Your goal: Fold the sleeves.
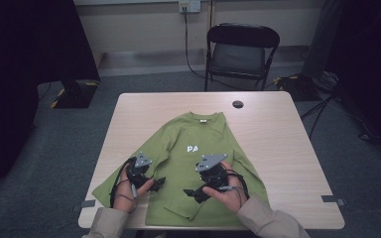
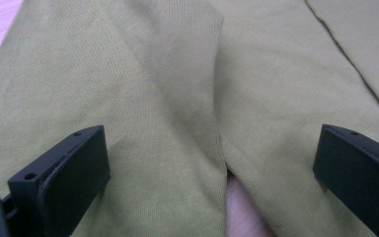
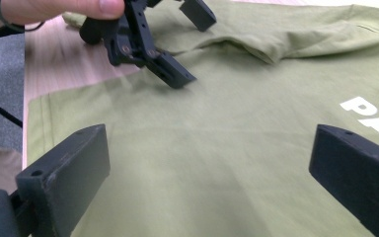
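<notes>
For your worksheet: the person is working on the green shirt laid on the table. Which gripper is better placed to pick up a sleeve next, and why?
Probably the left gripper: its open jaws straddle the left sleeve of the green shirt right at the fold. The right gripper, also open, hovers over the flat shirt body.

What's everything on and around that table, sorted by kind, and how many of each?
Green shirt: 1
Table: 1
Small black disc on the table: 1
Folding chair: 1
Handheld grippers: 2, left gripper and right gripper, both open over the shirt
Total: 6
</notes>
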### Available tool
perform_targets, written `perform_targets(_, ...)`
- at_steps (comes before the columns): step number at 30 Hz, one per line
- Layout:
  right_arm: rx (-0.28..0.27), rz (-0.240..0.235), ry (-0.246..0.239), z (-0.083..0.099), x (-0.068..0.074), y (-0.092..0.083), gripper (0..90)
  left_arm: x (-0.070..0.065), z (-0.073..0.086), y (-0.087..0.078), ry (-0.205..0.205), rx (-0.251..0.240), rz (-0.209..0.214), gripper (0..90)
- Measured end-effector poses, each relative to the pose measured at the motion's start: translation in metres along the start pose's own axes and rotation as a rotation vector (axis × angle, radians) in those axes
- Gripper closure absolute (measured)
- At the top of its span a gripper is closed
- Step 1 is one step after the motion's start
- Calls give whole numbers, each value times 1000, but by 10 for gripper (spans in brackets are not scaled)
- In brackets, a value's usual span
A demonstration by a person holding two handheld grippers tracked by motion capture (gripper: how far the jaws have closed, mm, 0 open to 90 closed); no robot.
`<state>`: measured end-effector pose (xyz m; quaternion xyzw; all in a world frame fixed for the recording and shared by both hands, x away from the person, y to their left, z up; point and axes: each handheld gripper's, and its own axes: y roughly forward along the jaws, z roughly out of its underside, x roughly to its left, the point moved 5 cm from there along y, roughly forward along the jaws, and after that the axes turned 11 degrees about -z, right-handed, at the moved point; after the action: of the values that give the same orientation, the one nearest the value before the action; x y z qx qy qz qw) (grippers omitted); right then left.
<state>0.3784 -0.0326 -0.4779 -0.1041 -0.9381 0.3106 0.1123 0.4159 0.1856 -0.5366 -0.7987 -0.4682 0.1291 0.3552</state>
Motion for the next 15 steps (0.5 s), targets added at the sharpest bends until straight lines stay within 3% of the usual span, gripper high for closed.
perform_targets(4, 6, 31, 4, 9, -11, -13, 15, 0, 0, 0, -1, 0, 0, 0)
perform_targets(9, 4, 99, 46, 27, -31, -38, 17, 0, 0, 0, -3, -1, 0, 0)
perform_targets(15, -5, 146, 96, 48, -49, -63, 19, 0, 0, 0, -1, 0, 0, 0)
